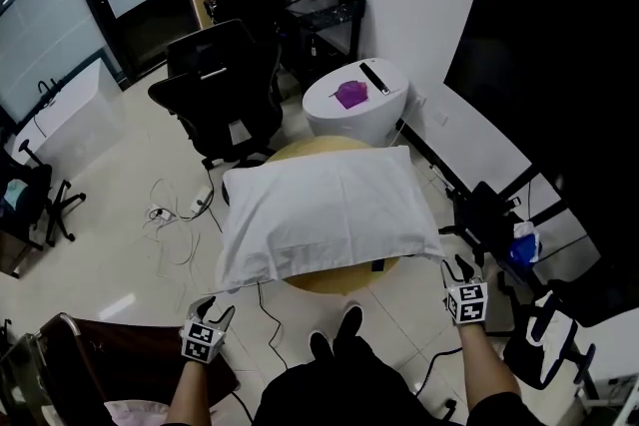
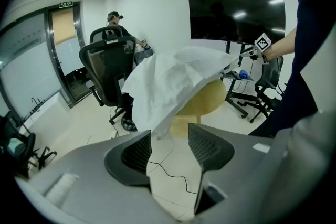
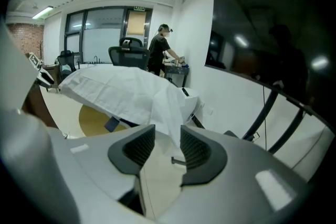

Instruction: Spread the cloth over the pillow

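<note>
On the round worktop (image 1: 344, 282), cloth (image 1: 319, 210) over pillow.
Head view: near edge overhangs. Left gripper view: my left tongs (image 2: 169, 139) spread, empty, corner dangling just beyond. Right gripper view: right tongs (image 3: 168, 136) spread around a hanging corner; pulling away could snag it, dragging the cloth askew.

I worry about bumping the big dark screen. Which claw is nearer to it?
Right. The right claw is by the cloth's corner on the screen's side; the left claw is by the opposite near corner, farther away.
</note>
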Demonstrator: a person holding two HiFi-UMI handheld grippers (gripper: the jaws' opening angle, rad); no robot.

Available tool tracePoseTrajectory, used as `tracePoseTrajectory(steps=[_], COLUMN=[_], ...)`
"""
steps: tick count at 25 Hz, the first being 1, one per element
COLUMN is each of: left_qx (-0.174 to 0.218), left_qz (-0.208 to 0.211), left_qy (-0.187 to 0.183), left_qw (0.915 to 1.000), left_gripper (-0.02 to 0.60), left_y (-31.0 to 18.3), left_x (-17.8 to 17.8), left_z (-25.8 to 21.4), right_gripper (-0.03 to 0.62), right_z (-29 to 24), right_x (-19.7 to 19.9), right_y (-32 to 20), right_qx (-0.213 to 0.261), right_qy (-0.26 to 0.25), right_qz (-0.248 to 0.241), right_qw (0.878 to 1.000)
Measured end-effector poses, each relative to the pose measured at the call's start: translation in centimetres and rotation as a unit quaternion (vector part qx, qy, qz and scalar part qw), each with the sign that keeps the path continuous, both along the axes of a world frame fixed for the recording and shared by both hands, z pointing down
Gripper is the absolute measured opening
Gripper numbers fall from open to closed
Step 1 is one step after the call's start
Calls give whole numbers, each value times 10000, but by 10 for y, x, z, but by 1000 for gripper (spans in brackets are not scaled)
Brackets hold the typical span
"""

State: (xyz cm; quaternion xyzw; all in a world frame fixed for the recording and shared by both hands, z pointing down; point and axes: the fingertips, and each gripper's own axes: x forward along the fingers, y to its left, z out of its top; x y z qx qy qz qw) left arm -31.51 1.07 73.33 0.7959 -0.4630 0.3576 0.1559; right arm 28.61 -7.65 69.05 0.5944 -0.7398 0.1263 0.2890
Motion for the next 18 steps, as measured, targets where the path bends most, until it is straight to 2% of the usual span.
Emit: tracePoseTrajectory(steps=[4,7,10,13,18], left_qx=[429,837,1265,1508,2030], left_qz=[73,279,450,582,777], left_qy=[82,158,288,558,943], left_qw=[9990,9960,9905,9853,9715], left_gripper=[212,212,212,212,212], left_y=[-4,-21,-43,-61,-87], left_x=[1,15,36,65,114], left_z=[-36,-70,-108,-140,-189], right_gripper=[161,161,160,156,136], right_z=[-44,-71,-99,-126,-171], right_x=[-24,-49,-76,-108,-167], right_y=[-10,-18,-27,-32,-33], right_qx=[513,799,1031,1230,1500], right_qy=[-169,-330,-528,-767,-1250], right_qz=[-164,-361,-578,-840,-1470], right_qw=[9984,9956,9916,9859,9697])
